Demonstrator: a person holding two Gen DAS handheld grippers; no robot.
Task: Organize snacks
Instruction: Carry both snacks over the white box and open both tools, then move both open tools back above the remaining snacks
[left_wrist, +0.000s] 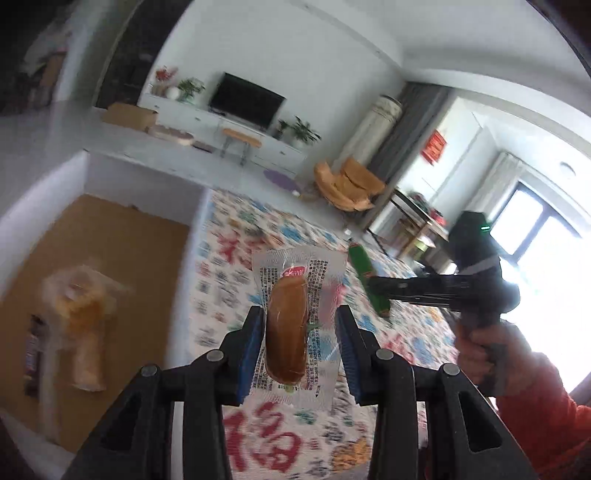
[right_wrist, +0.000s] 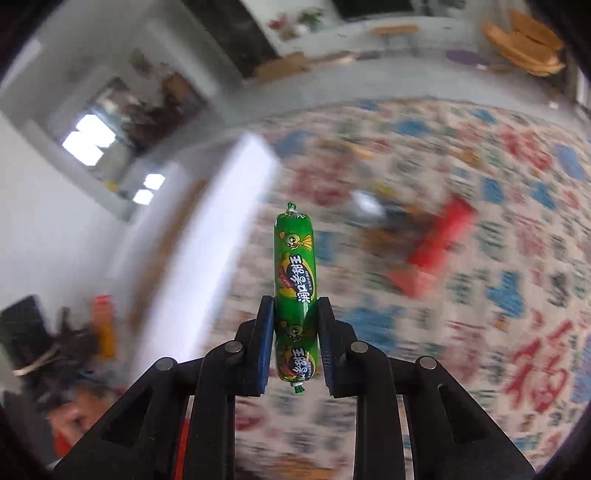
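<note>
My left gripper (left_wrist: 300, 325) is shut on a clear-wrapped brown sausage snack (left_wrist: 287, 328) and holds it in the air above the patterned tablecloth (left_wrist: 288, 435). My right gripper (right_wrist: 295, 314) is shut on a green sausage stick (right_wrist: 294, 266) that points forward. In the left wrist view the right gripper (left_wrist: 376, 291) shows at the right, held by a hand, with the green stick (left_wrist: 365, 275) in it. A white box with a brown floor (left_wrist: 110, 243) lies to the left and holds a bagged yellow snack (left_wrist: 83, 314) and a dark bar (left_wrist: 32, 354).
Blurred snacks lie on the cloth in the right wrist view: a red packet (right_wrist: 439, 243) and a silver-and-dark packet (right_wrist: 369, 206). The box's white wall (right_wrist: 221, 214) runs at the left. A TV unit, plants and a chair stand on the floor behind.
</note>
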